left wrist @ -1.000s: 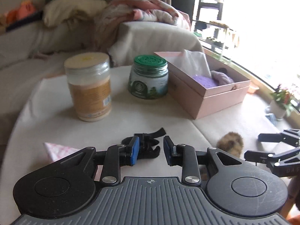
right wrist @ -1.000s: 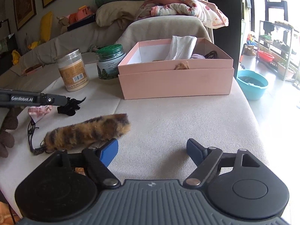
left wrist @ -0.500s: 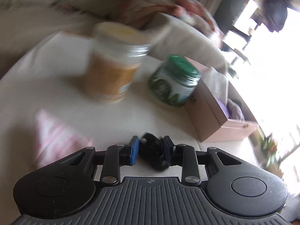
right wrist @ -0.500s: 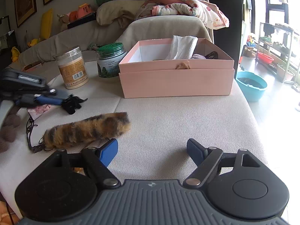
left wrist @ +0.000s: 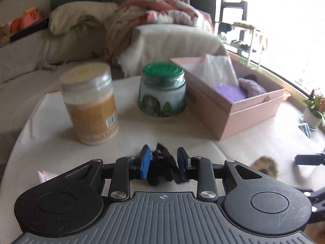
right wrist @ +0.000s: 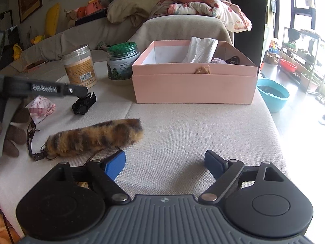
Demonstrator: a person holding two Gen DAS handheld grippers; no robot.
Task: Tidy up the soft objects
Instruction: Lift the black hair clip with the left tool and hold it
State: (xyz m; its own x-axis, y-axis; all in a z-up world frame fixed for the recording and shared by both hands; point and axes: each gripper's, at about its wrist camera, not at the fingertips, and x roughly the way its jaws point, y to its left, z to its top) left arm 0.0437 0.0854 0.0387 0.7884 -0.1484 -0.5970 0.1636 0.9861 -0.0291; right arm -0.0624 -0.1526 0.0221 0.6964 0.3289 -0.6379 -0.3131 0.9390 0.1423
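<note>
A small black fabric bow [left wrist: 160, 170] sits between the blue pads of my left gripper [left wrist: 163, 163], touching both, while the jaws are opening. In the right wrist view the bow [right wrist: 84, 103] hangs low under the left gripper's tip [right wrist: 77, 91], at the tablecloth. A striped brown furry tail [right wrist: 95, 138] lies on the table, just ahead and left of my right gripper [right wrist: 164, 160]. That gripper's jaws are widening with nothing between them. The open pink box [right wrist: 193, 87] holds a white tissue [right wrist: 201, 49] and purple soft things [left wrist: 231, 91].
A tan jar [left wrist: 91, 105] and a green-lidded jar [left wrist: 162, 89] stand left of the box. A pink checked cloth bundle [right wrist: 41, 107], a dark cord [right wrist: 30, 138] and a brown plush [right wrist: 14, 134] lie at the left. A cushion-piled sofa lies beyond, and the table edge drops off right.
My left gripper took the black bow between its pads, swung left with it, then came back toward the jars. The right gripper's jaws spread slightly; the furry tail stayed put.
</note>
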